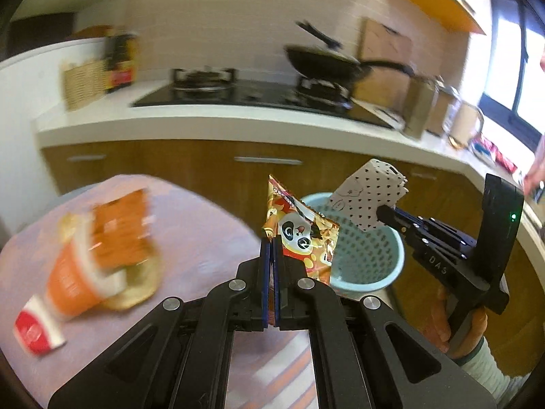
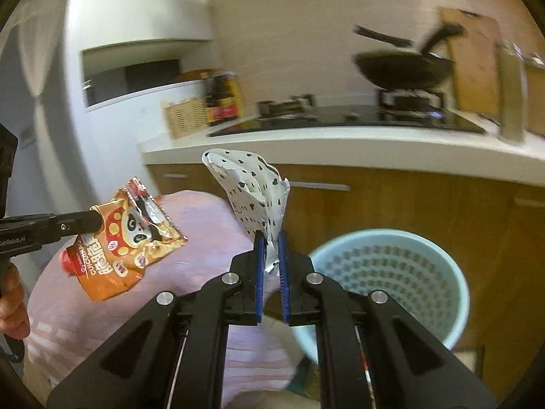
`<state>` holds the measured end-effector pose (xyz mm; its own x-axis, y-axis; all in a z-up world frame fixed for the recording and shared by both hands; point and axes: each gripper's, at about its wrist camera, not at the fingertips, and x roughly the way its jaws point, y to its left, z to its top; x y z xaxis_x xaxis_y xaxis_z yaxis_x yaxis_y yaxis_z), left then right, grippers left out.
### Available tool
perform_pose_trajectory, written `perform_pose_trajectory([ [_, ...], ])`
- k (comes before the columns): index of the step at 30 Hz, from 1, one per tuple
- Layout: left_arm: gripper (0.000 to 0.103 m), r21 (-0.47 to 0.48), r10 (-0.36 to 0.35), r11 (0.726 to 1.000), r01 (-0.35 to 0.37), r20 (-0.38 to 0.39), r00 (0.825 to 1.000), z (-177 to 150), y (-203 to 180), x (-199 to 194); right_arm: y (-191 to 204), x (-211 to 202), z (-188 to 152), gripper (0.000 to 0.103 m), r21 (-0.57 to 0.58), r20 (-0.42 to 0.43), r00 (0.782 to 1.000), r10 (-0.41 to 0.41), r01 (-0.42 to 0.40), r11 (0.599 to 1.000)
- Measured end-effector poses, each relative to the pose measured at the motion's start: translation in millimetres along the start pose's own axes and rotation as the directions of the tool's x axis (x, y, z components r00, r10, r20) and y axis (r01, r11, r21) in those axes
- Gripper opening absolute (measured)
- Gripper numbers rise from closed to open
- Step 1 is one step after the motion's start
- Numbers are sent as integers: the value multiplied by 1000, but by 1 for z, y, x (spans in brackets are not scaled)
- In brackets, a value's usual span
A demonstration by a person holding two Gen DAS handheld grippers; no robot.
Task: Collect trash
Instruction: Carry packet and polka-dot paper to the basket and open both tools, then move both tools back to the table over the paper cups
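Note:
My left gripper (image 1: 271, 248) is shut on an orange panda snack bag (image 1: 299, 235) and holds it in the air at the table's edge, beside the light-blue bin (image 1: 371, 262). The same bag (image 2: 126, 238) shows in the right wrist view, held by the left gripper (image 2: 97, 221). My right gripper (image 2: 269, 242) is shut on a white wrapper with black hearts (image 2: 252, 187), held up left of the bin (image 2: 391, 279). In the left wrist view the right gripper (image 1: 381, 213) holds that wrapper (image 1: 368, 197) over the bin's far rim.
A round table with a pink cloth (image 1: 190, 225) carries an orange cup (image 1: 78, 279), an orange wrapper (image 1: 122, 235) and a red-and-white pack (image 1: 35, 327). Behind it runs a counter (image 1: 204, 122) with a stove, a black wok (image 1: 323, 61) and a wicker basket (image 1: 83, 81).

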<state>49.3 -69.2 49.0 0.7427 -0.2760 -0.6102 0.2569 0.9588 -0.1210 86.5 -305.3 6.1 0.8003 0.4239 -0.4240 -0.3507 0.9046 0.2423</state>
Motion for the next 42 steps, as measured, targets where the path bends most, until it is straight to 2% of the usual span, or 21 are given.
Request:
perform_pose_trajectory([
  [2,0,37,-19,999,20,-36,999,9,-19,27,-18,1,-4,6,29,-6,999,-33,33,999],
  [7,0,90,-46,994,54,-91,995,29,-50,84,-65,15,-18,6,102,-82,988,-131,140,985],
  [10,0,114,-48,991,63,-128,991,35,-66,112,-84,23,-24,6,138,-138,976,-166,185,973],
  [13,0,121,-54,990,76,-172,984,39,-75,140,-99,35,-32,7,143,-212,951,-225,258,956],
  [18,0,115,-55,990,80,-210,976,41,-86,172,-103,47,-45,8,135,-275,938,-213,256,957],
  [21,2,102,-57,991,82,-223,973,40,-89,187,-106,49,-50,15,149,-298,935,-191,243,958],
  [22,6,95,-59,992,83,-230,972,38,-90,191,-107,49,-50,19,152,-302,934,-190,244,958],
  [25,28,75,-70,993,93,-260,963,31,-89,204,-108,44,-52,36,156,-299,933,-201,255,954],
  [26,29,77,-70,993,94,-271,960,27,-88,207,-108,41,-51,39,157,-294,933,-207,261,953],
  [27,29,78,-65,993,90,-277,959,24,-88,209,-108,39,-50,43,159,-290,934,-209,263,952],
  [30,29,77,-69,992,96,-295,953,14,-82,209,-108,34,-47,44,168,-283,937,-206,260,951],
  [32,37,78,-67,993,94,-299,952,11,-79,207,-105,32,-44,44,170,-275,941,-200,252,953],
  [34,37,86,-56,993,85,-291,955,7,-74,197,-100,30,-40,44,163,-266,943,-198,246,955],
  [38,39,118,-37,991,69,-259,965,3,-65,161,-77,25,-29,44,130,-240,955,-175,210,969],
  [40,45,141,-20,989,53,-223,975,0,-58,132,-63,19,-23,44,114,-214,964,-159,186,976],
  [42,47,156,-2,987,30,-177,984,-3,-50,101,-47,13,-18,44,95,-190,973,-135,155,983],
])
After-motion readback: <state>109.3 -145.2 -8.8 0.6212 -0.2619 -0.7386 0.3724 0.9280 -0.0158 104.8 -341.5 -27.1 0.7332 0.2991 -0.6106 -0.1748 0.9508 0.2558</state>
